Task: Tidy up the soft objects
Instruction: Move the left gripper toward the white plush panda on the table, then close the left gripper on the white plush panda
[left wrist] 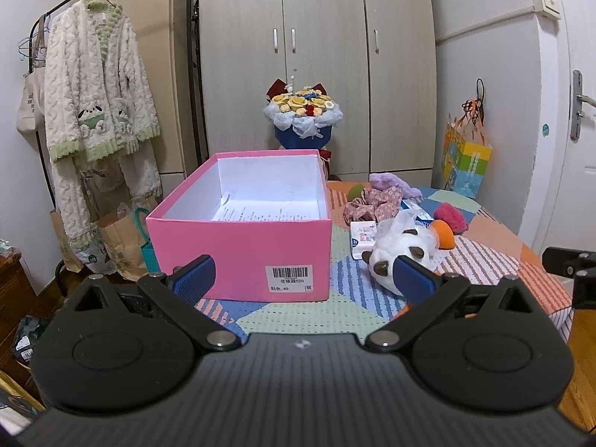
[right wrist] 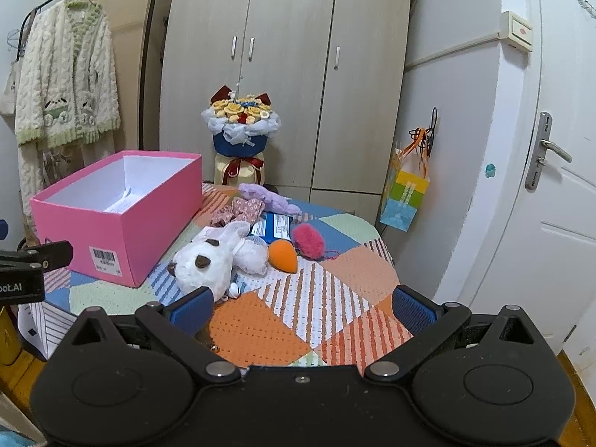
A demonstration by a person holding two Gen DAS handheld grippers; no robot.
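Left wrist view: my left gripper (left wrist: 305, 279) spread wide before the open pink cardboard box (left wrist: 242, 231), its pad hiding part of the white plush dog (left wrist: 395, 257) on the patchwork mat (right wrist: 335, 298); right gripper (right wrist: 301, 309) also spread, empty.

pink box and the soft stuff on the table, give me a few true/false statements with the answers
1. The pink box holds the white plush toy. False: the white plush toy lies on the patchwork cloth beside the box; only a printed sheet shows inside.
2. Both grippers are open and hold nothing. True: the left gripper and the right gripper have their fingers spread apart.
3. The orange sponge lies next to the pink fluffy ball. True.
4. The box has its lid on. False: the top is open.
5. The purple fluffy item lies nearer the wardrobe than the plush toy. True.
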